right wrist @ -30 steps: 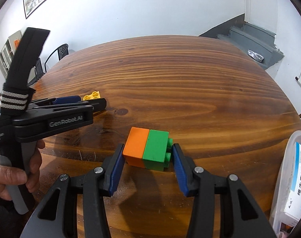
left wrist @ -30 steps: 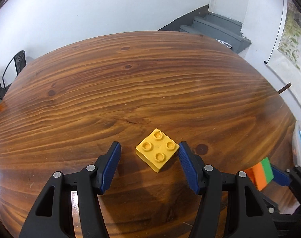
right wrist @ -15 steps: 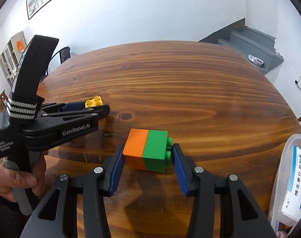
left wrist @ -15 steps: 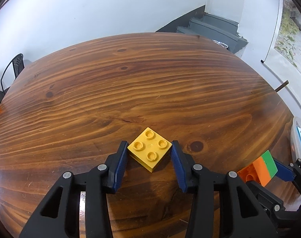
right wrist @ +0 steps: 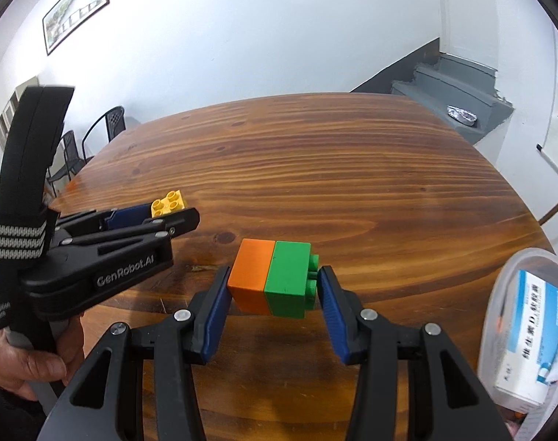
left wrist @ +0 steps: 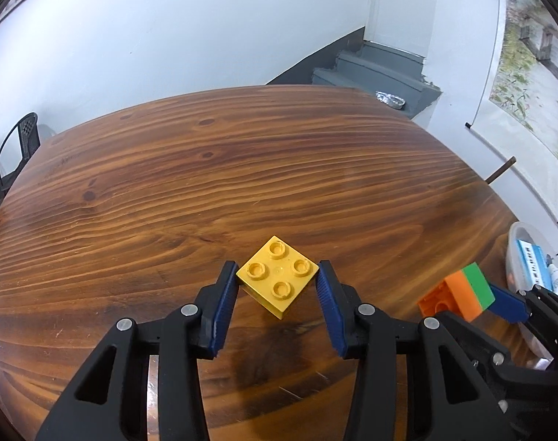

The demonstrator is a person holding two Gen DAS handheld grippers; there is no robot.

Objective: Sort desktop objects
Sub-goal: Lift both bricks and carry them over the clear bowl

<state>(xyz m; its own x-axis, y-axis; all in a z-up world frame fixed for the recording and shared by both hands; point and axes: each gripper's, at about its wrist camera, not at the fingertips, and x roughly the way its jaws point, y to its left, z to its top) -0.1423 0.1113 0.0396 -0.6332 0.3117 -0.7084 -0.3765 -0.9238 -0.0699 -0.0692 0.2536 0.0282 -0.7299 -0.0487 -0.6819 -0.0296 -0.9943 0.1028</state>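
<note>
A yellow four-stud brick [left wrist: 277, 281] hangs a little above the wooden table [left wrist: 242, 165], over its own shadow. My left gripper [left wrist: 277, 272] is shut on it, blue pads pressing two opposite corners. In the right wrist view the same brick [right wrist: 168, 202] shows at the tip of the left gripper [right wrist: 165, 213], which a hand [right wrist: 25, 364] holds. My right gripper [right wrist: 274, 273] is shut on an orange and green block pair [right wrist: 273, 277], lying sideways with the green studs against the right pad, lifted off the table. That block pair [left wrist: 462, 294] also appears at the right of the left wrist view.
A clear plastic container [right wrist: 529, 253] with a blue-and-white medicine box and a tube stands at the table's right edge, close to the right gripper. Black chairs [right wrist: 106, 128] stand beyond the far left edge. Grey steps [left wrist: 371, 70] rise behind the table.
The left jaws closed from wide apart onto the yellow brick and raised it off the table. The right gripper rose slightly with the orange and green blocks still held.
</note>
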